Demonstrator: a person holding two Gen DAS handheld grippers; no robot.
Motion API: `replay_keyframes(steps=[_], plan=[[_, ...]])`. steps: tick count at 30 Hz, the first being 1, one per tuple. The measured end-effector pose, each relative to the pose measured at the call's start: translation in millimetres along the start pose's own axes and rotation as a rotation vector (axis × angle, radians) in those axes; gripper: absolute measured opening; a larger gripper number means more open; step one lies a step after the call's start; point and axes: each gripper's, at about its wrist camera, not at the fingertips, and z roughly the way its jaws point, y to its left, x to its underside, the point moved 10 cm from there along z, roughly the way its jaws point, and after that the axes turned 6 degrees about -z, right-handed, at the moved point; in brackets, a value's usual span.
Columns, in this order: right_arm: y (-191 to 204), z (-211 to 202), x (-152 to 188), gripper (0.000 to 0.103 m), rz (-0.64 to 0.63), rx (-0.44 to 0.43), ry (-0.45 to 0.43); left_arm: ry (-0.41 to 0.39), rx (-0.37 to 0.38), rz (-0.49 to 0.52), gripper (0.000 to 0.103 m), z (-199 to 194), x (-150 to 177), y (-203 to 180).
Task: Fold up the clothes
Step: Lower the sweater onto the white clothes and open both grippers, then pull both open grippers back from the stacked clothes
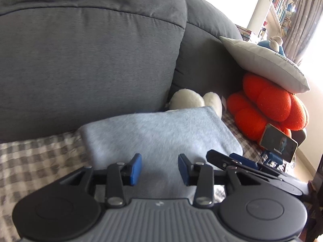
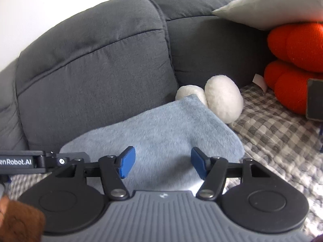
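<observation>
Grey sofa (image 1: 80, 60) with checked cover (image 2: 278, 137), bookshelves (image 1: 282, 2) beyond; folded pale-blue garment (image 2: 161, 133) lies just beyond both grippers' spread, empty fingers, left (image 1: 159, 169) and right (image 2: 162, 164)

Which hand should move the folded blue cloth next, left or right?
Probably the left hand-held gripper: it is centred over the blue cloth's near edge, pads open. The right hand-held gripper sits nearer the cloth's corner.

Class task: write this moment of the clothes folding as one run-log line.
garment: folded, on sofa cover | left gripper: open, empty | right gripper: open, empty | stage: fold apparently done
</observation>
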Motion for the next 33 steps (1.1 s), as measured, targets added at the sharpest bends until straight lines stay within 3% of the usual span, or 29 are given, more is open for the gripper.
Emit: replay_keyframes(steps=[8, 18, 23, 25, 28, 33], plan=[[32.9, -40.6, 5.9, 0.066, -0.074, -0.02, 0.005, -0.014, -0.047, 0.005, 0.05, -42.9, 15.5, 7.6], [63.0, -103.9, 7.4, 0.069, -0.147, -0.042, -0.007, -0.089, -0.128, 0.06, 0.071, -94.5, 24.6, 3.4], [67.8, -132.8, 9.8, 0.088, -0.147, -0.048, -0.063, -0.079, -0.18, 0.064, 0.082, -101.6, 38.4, -0.1], [66.6, -140.6, 12.5, 0.102, -0.145, -0.057, -0.091, -0.068, -0.204, 0.073, 0.086, -100.8, 45.2, -1.9], [59.8, -140.4, 22.2, 0.103, -0.121, -0.06, -0.117, -0.049, -0.246, 0.083, 0.093, -96.9, 55.7, -1.8], [50.5, -122.6, 44.9, 0.103, -0.136, -0.039, -0.041, -0.013, -0.331, 0.059, 0.097, -84.7, 74.9, 9.1]])
